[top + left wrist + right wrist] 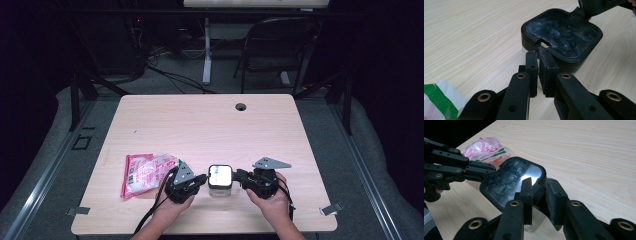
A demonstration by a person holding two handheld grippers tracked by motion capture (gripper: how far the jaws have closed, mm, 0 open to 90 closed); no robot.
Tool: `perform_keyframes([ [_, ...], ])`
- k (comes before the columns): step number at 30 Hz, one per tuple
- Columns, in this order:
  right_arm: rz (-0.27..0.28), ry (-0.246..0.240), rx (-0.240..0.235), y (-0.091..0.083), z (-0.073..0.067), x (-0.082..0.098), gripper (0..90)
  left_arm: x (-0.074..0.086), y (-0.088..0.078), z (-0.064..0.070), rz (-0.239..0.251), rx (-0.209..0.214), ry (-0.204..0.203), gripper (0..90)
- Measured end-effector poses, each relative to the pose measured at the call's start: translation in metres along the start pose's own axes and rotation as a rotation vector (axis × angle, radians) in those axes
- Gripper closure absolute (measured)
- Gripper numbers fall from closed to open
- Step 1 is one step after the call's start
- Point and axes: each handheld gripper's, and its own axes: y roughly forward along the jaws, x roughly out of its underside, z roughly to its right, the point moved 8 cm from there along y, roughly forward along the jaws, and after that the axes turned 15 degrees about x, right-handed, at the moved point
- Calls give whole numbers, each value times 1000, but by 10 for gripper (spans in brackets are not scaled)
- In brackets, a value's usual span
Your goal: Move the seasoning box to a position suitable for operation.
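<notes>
A small clear container (220, 186) with a black lid (561, 32) stands near the table's front edge, between my two grippers. My left gripper (205, 179) comes in from the left. Its jaws are nearly together (539, 53), with nothing between them, and the tips rest against the lid's edge at a small notch. My right gripper (236, 176) meets the container from the right. Its jaws (539, 185) sit on either side of the lid's ribbed latch (539, 192) and press on it. The lid (509, 180) is glossy and smudged.
A pink, white and green plastic packet (142, 174) lies on the wooden table (200, 125) just left of my left hand. A cable hole (241, 106) sits near the far edge. Beyond the table stand a folding chair (280, 45) and a desk leg.
</notes>
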Motion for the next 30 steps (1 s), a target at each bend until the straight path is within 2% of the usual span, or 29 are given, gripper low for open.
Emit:
perform_keyframes([
  [4,0,-3,2,0,-1,0,783,2,-1,2,5,13,-7,865],
  [18,-4,-8,-4,-3,-6,-1,868,5,-6,4,-3,4,-8,861],
  [22,19,-14,10,-3,-6,-4,851,5,-6,5,-5,9,-11,862],
  [30,11,-20,17,-1,-6,-2,856,7,-8,8,-13,22,-6,883],
])
